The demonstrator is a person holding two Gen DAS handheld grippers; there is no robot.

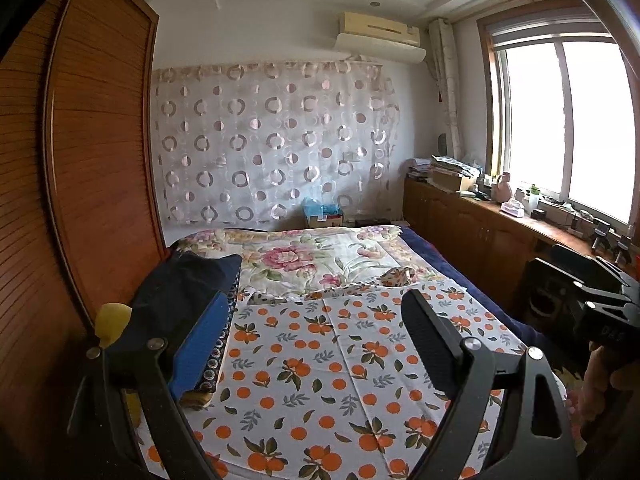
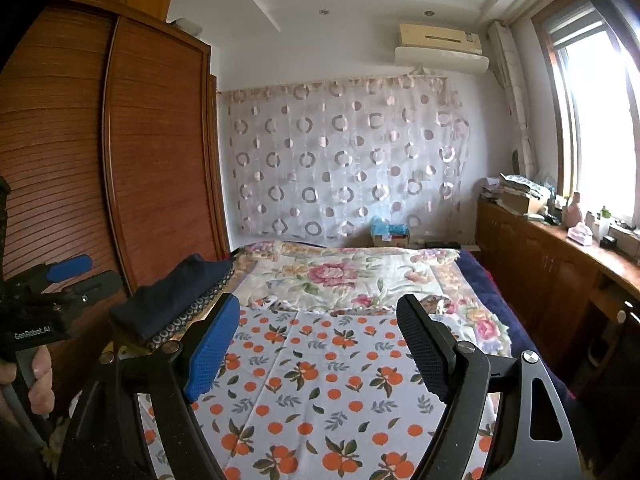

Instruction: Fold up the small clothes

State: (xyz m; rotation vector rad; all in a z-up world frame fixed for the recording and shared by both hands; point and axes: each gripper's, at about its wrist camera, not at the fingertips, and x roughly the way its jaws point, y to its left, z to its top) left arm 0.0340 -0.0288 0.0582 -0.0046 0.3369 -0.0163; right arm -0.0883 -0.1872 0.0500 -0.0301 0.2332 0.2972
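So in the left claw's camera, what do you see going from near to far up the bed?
Orange-print cloth → flowery quilt → blue-topped box → circle-patterned curtain.

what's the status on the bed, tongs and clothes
Left tongs open, empty. Right tongs open, empty. Dark folded clothes stacked at bed's left edge, untouched. Orange-print sheet ahead, nothing in the way.

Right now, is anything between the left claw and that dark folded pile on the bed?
Nothing visible. The left claw hangs open over the orange-print sheet, and the dark folded pile lies just to its left, with no object between.
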